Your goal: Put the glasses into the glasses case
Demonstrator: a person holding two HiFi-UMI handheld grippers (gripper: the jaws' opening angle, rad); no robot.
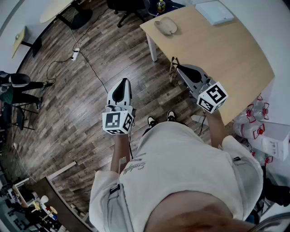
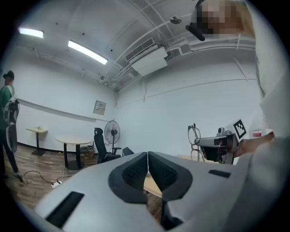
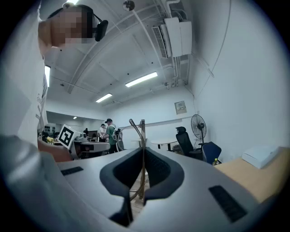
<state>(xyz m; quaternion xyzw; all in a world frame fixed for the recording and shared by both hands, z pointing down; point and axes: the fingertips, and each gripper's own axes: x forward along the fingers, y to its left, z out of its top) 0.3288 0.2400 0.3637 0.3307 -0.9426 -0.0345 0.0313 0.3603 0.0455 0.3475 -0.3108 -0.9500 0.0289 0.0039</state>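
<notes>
Glasses [image 1: 173,70] are clamped in my right gripper [image 1: 177,67] at the near left edge of the table, well apart from the case; the rest runs biggest first. The plank floor [image 1: 86,99] fills the left of the head view, with a cable [image 1: 88,65] trailing across it. The pale wooden table [image 1: 235,59] stands ahead on my right. On its far corner lies a flat white box [image 1: 215,12], and near its far left corner lies the beige oval case [image 1: 166,25]; I cannot tell whether it is open. My left gripper [image 1: 123,80] is held out over the floor, left of the table. The left gripper view shows the left gripper [image 2: 147,155] with its dark pads pressed together and nothing between them. The same view catches the right gripper [image 2: 199,141] off to the side with the glasses [image 2: 194,136] standing on end at its tip, one lens above the other. In the right gripper view the right gripper [image 3: 143,155] has its pads closed on a thin part of the frame, and the glasses [image 3: 142,129] run up between them and rise above the tips, with a curved arm end leaning left at the top
</notes>
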